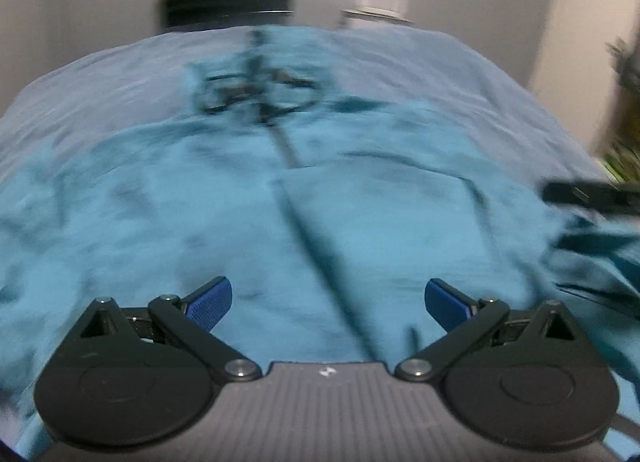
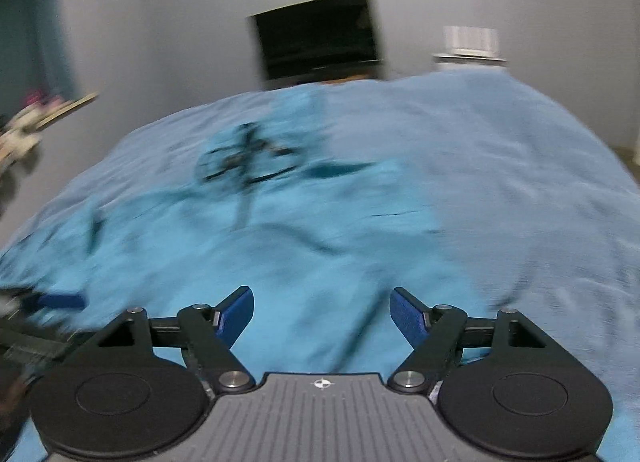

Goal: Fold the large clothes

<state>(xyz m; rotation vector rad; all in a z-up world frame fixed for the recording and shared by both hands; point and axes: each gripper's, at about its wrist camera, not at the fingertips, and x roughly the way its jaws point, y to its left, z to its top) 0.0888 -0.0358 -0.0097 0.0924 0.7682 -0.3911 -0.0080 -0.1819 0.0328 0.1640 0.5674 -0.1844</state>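
Observation:
A large teal garment (image 1: 200,202) lies spread on a pale blue bed cover (image 1: 440,70). A dark line runs down its middle from a dark tangle of lines (image 1: 256,94) at the far end. A flap of the cloth (image 1: 380,214) lies folded over on the right. My left gripper (image 1: 329,286) hovers open over the near part of the garment, nothing between its blue pads. In the right wrist view the same garment (image 2: 280,262) fills the near left, and my right gripper (image 2: 322,294) is open above it, holding nothing. The picture is blurred.
A dark screen (image 2: 316,38) and a white unit (image 2: 470,44) stand against the grey wall beyond the bed. A shelf with small items (image 2: 24,130) is at the left. Green leaves (image 1: 624,122) show at the right edge. The bed cover (image 2: 500,162) stretches bare to the right.

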